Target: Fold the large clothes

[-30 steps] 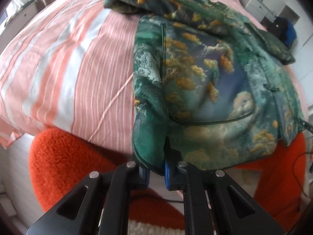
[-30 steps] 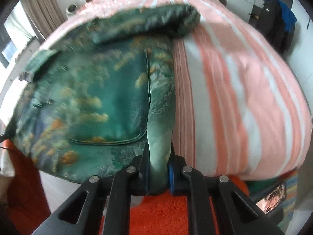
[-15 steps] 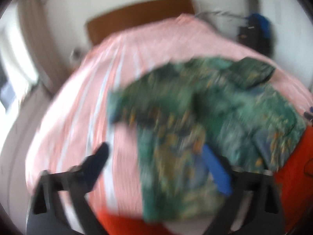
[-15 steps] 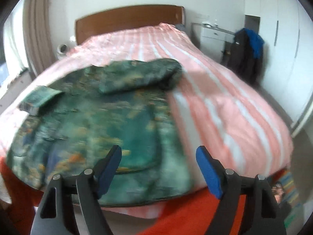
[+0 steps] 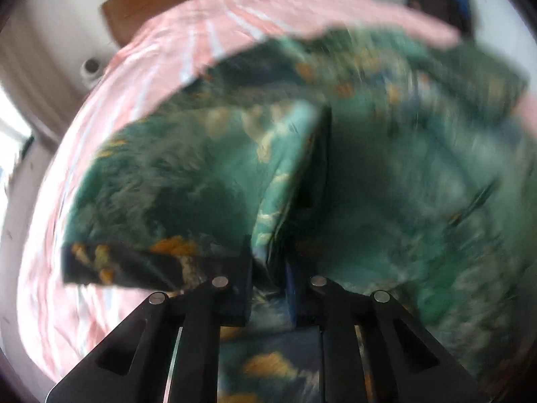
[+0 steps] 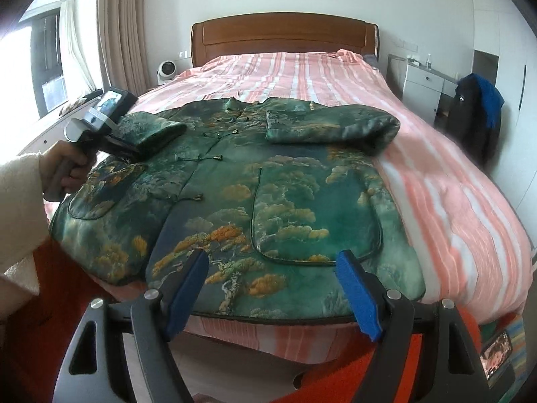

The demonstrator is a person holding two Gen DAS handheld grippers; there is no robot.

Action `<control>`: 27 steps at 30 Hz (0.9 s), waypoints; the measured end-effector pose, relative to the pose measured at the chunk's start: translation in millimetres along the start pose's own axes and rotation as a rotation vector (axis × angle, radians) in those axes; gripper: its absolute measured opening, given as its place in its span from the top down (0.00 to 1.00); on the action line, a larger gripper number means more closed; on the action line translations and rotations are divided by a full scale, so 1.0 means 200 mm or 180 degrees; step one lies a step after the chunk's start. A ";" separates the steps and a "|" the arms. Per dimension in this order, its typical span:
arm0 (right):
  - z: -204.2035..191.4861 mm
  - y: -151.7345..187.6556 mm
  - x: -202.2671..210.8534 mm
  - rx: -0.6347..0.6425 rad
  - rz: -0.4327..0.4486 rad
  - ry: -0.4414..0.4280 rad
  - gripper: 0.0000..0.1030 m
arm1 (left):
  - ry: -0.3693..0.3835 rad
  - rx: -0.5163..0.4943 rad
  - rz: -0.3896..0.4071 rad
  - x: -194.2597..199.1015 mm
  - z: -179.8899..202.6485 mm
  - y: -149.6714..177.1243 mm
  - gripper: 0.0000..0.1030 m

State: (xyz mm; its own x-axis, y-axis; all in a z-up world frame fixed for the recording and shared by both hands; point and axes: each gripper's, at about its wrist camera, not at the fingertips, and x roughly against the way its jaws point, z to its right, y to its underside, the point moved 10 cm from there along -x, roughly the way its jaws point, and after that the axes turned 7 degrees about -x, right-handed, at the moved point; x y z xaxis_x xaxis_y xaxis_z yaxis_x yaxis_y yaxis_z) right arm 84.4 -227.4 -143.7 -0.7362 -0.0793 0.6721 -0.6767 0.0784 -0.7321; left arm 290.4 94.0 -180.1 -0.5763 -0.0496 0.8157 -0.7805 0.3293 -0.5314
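One green jacket [image 6: 235, 181] printed with golden trees lies face up across the foot of the bed [image 6: 453, 201], hem at the edge, one sleeve [image 6: 332, 126] folded over its chest. The left gripper [image 5: 268, 278] has just pinched shut on the other sleeve [image 6: 151, 131]. The right gripper [image 6: 272, 288] hangs open above the hem, holding nothing.

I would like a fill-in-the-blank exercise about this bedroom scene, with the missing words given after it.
1. The green patterned jacket lies on a bed with a pink ____ cover.
2. The left gripper is shut on the jacket's ____.
3. The right gripper is ____, with nothing held between its blue pads.
4. The headboard is made of ____.

Missing words: striped; sleeve; open; wood
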 end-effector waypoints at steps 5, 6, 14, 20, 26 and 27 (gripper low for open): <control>0.02 -0.05 0.01 -0.0078 0.0128 -0.0050 0.24 | -0.0396 0.0971 0.0387 0.39 -0.63 0.10 0.86; 0.01 -0.05 0.00 -0.0081 0.0137 -0.0077 0.24 | -0.0552 0.1246 0.0403 0.45 -0.82 0.19 0.86; -0.09 -0.10 -0.04 0.0085 0.0060 -0.0265 0.24 | -0.1827 0.2594 -0.0522 0.38 -1.76 1.13 0.77; -0.07 -0.47 -0.18 0.0812 0.0024 -0.0121 0.07 | -0.1380 0.2891 -0.0209 0.40 -1.57 1.22 0.46; -0.16 -0.71 -0.77 0.1929 -0.0128 0.0309 0.05 | -0.0598 0.2579 0.0322 0.47 -1.02 0.84 0.25; -0.17 -0.74 -0.89 0.2031 -0.0139 0.0379 0.05 | -0.0498 0.2536 0.0352 0.46 -0.92 0.81 0.21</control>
State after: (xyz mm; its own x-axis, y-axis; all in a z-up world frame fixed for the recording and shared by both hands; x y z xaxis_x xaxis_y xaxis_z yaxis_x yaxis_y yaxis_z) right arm 315.4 -190.4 -152.3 -0.7284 0.0445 0.6837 -0.5969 -0.5311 -0.6014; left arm 156.7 317.0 -149.0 -0.6413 -0.2064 0.7390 -0.6212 -0.4257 -0.6579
